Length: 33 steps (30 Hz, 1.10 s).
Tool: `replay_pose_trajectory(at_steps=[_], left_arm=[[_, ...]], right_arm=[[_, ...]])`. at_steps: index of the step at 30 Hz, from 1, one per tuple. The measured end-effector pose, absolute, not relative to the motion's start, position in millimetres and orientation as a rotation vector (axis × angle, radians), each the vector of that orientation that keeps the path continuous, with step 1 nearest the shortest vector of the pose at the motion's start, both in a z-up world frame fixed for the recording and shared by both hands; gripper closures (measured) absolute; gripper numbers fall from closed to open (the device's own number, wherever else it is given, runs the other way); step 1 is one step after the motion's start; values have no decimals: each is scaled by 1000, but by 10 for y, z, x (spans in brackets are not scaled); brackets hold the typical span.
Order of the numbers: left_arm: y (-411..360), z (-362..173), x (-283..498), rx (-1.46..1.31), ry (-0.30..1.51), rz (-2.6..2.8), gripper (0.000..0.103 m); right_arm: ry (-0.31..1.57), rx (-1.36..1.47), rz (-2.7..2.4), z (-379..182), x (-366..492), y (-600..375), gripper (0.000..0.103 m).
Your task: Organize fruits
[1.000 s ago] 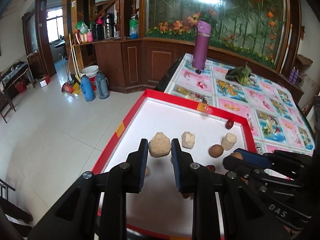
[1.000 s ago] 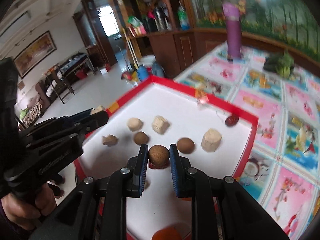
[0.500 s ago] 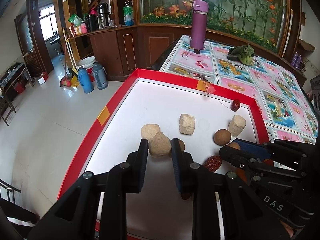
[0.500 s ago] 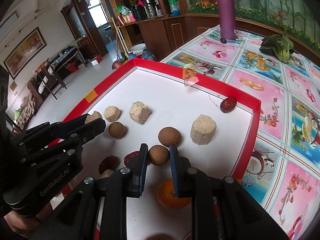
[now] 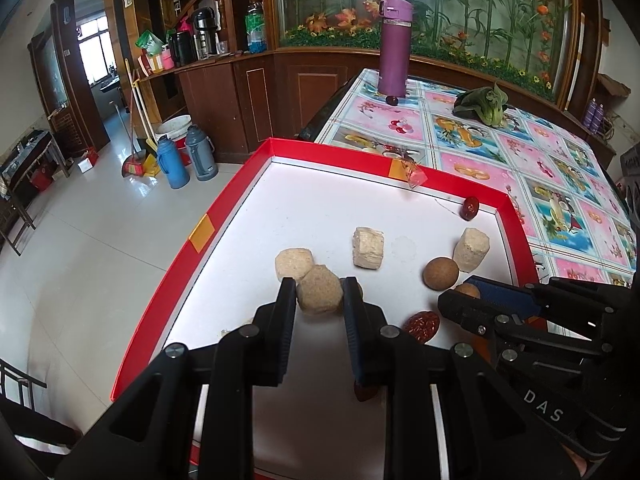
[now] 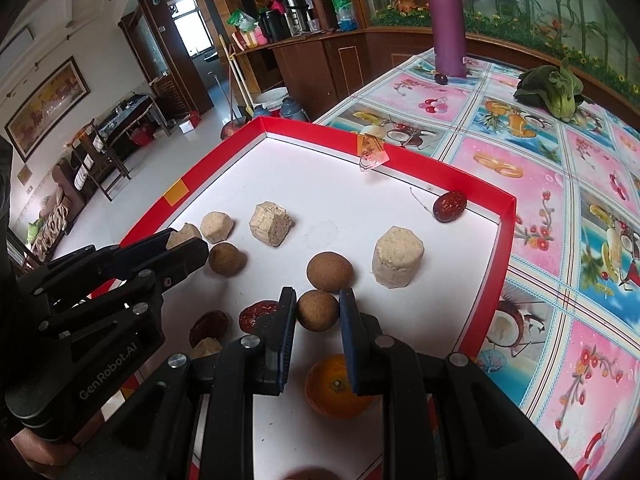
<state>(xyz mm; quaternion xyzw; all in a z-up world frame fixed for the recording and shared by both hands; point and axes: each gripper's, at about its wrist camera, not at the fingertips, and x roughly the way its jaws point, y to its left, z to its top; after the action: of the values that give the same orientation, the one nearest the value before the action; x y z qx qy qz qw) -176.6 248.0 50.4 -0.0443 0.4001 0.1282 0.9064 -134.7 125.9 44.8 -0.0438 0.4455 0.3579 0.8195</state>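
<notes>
- Tray (image 5: 240,184) with red rim and white floor sits on tabletop (image 5: 500,152); fruits and beige chunks scattered inside.
- Left hand-held gripper (image 5: 319,294) clamped on beige faceted chunk (image 5: 320,289), low over tray, just beside another beige chunk (image 5: 294,264).
- Right hand-held gripper (image 6: 318,312) clamped on small brown round fruit (image 6: 317,310), near second brown fruit (image 6: 330,272); orange (image 6: 336,388) below it.
- Risk: round fruit likely rolls on release, bumps neighbour; crumbly chunk may break under squeeze; the two grippers are close, could collide.
</notes>
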Motion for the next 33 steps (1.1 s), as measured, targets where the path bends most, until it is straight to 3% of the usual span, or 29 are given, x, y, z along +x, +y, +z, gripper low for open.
replay_pose_trajectory(at_steps=[21,23,25,29,33], left_arm=[[2438,474,-1771,-79,837,307,76],[2424,489,-1792,-76,829,312,69],[2410,511,-1827,-72,816,325,52],[2370,627,-1928,-68,770,345,49],[2320,768,-2036,-70,724,358,36]], right_arm=[[960,-111,746,407,-1359,1252,82],[962,-110,742,418,-1365,1231,80],[970,-97,737,432,-1365,1189,72],[950,-80,729,493,-1393,1109,72],[918,-68,722,593,-1460,1026,72]])
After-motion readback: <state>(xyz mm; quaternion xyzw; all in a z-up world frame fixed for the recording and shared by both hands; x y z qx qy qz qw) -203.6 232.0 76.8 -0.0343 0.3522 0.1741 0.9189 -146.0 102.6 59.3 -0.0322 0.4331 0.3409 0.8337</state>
